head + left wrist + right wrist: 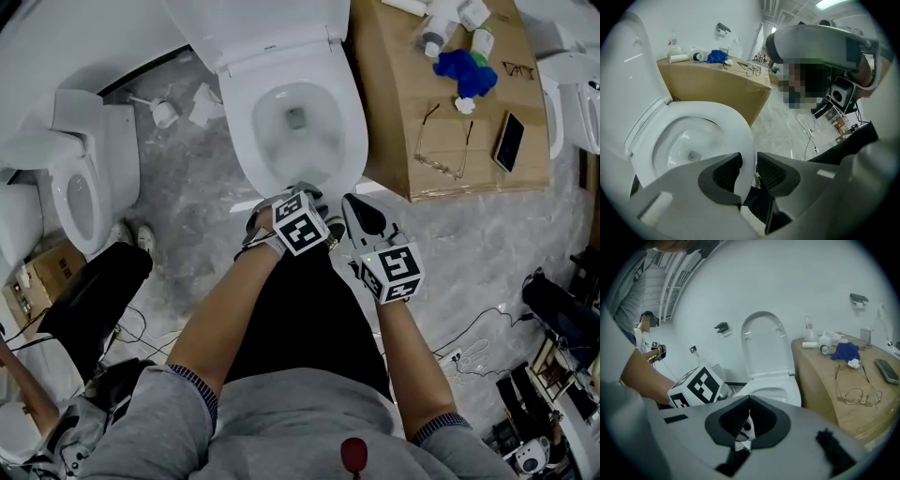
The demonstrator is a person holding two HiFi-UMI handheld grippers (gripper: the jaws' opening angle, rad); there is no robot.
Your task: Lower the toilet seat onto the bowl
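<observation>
Left gripper pinches the front rim of the toilet seat, evidently to guide it down, as it lies low over the bowl (lid upright behind), while right gripper hangs alongside, jaws pressed together, empty.

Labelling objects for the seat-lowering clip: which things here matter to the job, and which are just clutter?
Job: toilet seat, gripped at its front by the left tongs; bowl beneath it.
Clutter: glasses, phone, blue cloth and bottles on the cardboard box; second toilet nearby.
</observation>
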